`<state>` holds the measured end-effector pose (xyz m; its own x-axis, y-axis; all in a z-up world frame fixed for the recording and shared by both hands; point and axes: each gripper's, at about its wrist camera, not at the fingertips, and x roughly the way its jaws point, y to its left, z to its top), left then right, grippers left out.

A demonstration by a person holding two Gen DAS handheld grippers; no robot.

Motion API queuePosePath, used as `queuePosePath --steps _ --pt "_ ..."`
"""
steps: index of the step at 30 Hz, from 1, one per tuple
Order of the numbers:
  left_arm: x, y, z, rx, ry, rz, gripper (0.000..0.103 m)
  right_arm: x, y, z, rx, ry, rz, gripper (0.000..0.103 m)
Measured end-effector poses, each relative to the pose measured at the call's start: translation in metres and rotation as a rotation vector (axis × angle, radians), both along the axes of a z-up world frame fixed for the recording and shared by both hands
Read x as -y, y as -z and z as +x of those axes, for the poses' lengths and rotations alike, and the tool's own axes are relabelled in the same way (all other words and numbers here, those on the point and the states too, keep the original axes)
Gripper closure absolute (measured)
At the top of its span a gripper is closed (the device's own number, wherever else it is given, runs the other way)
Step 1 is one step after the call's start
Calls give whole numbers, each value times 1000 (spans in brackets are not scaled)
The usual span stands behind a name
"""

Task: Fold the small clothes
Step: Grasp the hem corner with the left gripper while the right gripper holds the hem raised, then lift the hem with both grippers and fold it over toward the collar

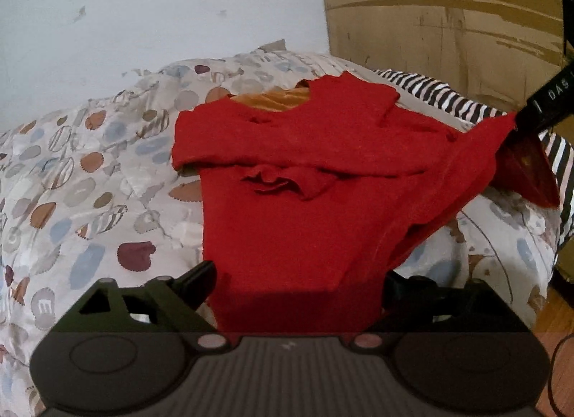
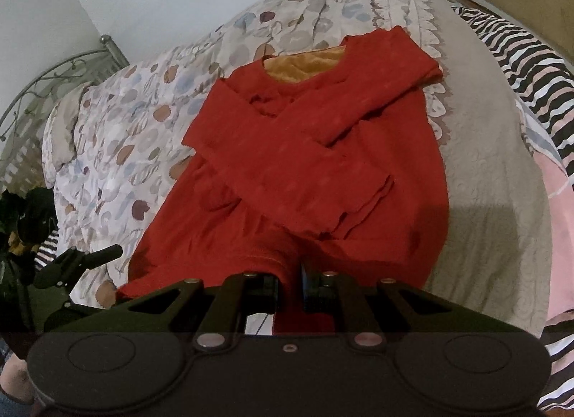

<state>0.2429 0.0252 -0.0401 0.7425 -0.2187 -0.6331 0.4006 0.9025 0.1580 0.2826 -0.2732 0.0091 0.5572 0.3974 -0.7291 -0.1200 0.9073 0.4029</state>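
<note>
A small red long-sleeved top [image 1: 294, 209] with an orange lining at the neck lies on the bed, both sleeves folded across its chest; it also shows in the right wrist view [image 2: 323, 151]. My left gripper [image 1: 299, 288] is open, its jaws spread wide apart, with the bottom hem draped between them. My right gripper [image 2: 290, 282] is shut on the hem's other corner and lifts it. It shows at the right of the left wrist view [image 1: 520, 123], pulling the red cloth up. The left gripper shows at the lower left of the right wrist view [image 2: 86, 259].
The bed carries a patterned quilt [image 1: 89, 173] with round blobs. A zebra-striped cloth [image 2: 520, 69] lies along the right side. A cardboard box [image 1: 448, 15] stands behind the bed. A metal bed frame [image 2: 53, 76] is at the far left.
</note>
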Motion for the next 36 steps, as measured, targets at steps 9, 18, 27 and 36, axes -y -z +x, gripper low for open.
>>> queuePosePath --steps 9,18,27,36 --pt "4 10 -11 -29 71 94 68 0 -9 0 61 7 -28 92" --pt "-17 -28 -31 208 -56 -103 98 -6 -5 -44 260 -15 -114 92" --pt "11 -61 -100 516 41 45 99 -18 -24 -126 609 -4 -323 94" --pt "9 -84 -192 510 59 25 99 -17 -44 -216 741 -34 -347 95"
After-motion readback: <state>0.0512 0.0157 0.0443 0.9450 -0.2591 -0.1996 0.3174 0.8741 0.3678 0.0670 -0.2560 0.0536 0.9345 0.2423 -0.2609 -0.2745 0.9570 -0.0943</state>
